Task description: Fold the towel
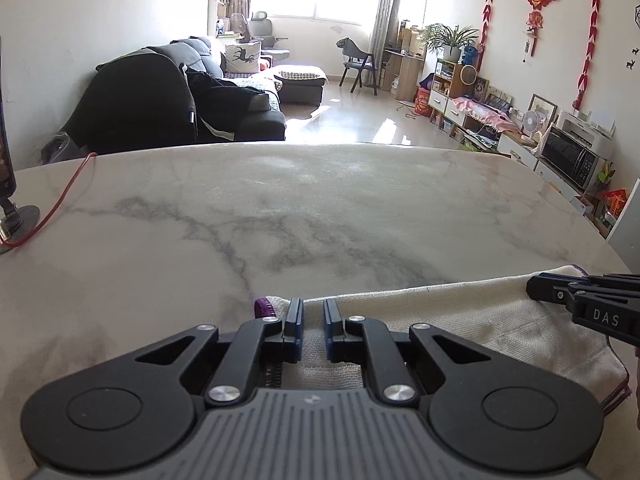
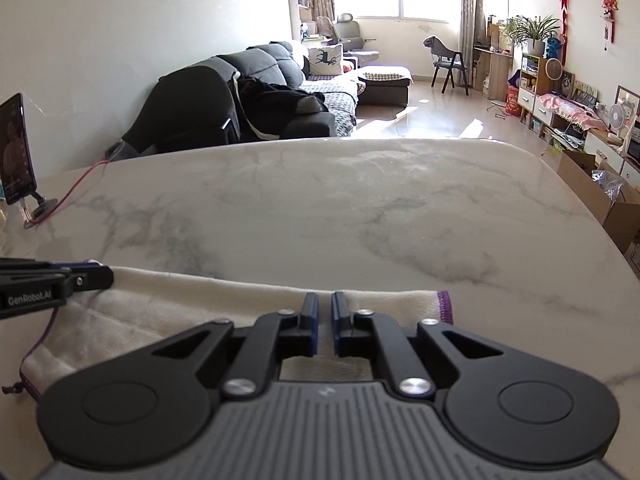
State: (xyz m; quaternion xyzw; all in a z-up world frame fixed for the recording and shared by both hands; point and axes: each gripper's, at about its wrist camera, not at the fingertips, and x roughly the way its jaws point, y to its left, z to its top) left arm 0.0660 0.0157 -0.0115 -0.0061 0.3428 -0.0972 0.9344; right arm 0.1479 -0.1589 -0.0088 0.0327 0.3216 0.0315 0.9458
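While both grippers sit low over the near bench edge, the scene reads so:

Left gripper: jaws nearly together over the towel's far edge, close to its purple-stitched left corner; whether cloth is pinched between the pads I cannot tell, though a corner hold would suit carrying that edge.

Right gripper: jaws almost pressed together at the same far edge, a little inside the right corner; grip on cloth likewise unclear.

Towel: cream, purple-hemmed, lying flat at the near side of the bench, apparently already doubled.

Bench: bare marble beyond the towel, leaving room for a fold.

Phone: upright on a stand at far left, with a red cable trailing off.
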